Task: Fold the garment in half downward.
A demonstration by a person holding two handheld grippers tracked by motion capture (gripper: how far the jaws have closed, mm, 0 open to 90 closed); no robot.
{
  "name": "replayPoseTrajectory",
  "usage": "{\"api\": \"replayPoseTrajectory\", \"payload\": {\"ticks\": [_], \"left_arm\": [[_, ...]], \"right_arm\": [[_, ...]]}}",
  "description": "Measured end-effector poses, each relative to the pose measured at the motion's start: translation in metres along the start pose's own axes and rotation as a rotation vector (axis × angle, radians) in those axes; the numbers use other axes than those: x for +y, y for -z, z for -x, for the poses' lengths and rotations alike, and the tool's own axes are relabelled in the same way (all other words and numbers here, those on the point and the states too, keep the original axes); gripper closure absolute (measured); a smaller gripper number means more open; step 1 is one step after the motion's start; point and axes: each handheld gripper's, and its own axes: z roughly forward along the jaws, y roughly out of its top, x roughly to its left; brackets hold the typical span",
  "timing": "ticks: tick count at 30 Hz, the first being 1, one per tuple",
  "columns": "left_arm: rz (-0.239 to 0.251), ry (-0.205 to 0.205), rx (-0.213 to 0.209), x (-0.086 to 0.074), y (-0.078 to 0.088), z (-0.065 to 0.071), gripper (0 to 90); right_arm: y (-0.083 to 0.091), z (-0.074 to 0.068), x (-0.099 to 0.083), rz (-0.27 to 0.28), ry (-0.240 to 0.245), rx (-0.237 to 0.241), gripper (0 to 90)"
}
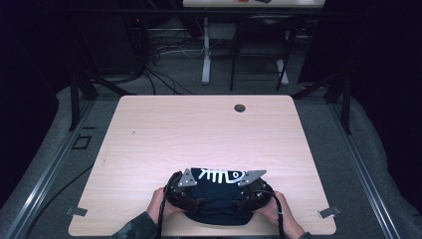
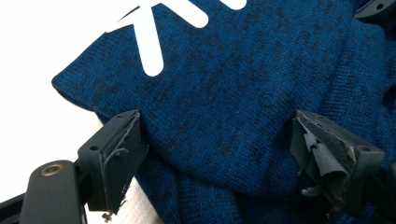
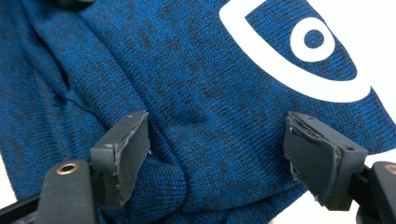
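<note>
I've got both grippers, left (image 2: 217,154) and right (image 3: 217,154), jaws open over the folded blue garment (image 1: 219,199) at frame bottom; next I pinch its edges.

Both forearms come in over the table's (image 1: 149,129) near edge, a hand (image 1: 158,205) on the left gripper (image 1: 180,189) and a hand (image 1: 275,209) on the right gripper (image 1: 255,188), the two side by side at the middle of that edge. Each gripper points away from the person and down. In both gripper views the jaws stand wide apart, pads clear of contact.
</note>
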Motion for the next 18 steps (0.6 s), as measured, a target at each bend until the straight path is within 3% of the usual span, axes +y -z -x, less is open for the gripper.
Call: {"api": "replayPoseTrajectory", "payload": {"ticks": [5, 11, 14, 18], "left_arm": [[0.001, -0.008, 0.02, 0.0, -0.001, 0.002, 17.0], [0.005, 0.018, 0.036, -0.002, -0.003, 0.003, 15.8], [-0.002, 0.034, 0.039, 0.0, -0.005, 0.0, 15.0], [0.001, 0.042, 0.037, -0.001, -0.005, -0.001, 14.9]], "right_arm": [[-0.002, 0.002, 0.0, -0.005, 0.01, -0.004, 22.6], [-0.007, 0.009, 0.003, -0.011, 0.039, -0.017, 18.8], [-0.012, 0.016, 0.004, -0.003, 0.009, -0.009, 15.0], [-0.012, 0.018, 0.006, -0.013, 0.012, -0.016, 15.0]]}}
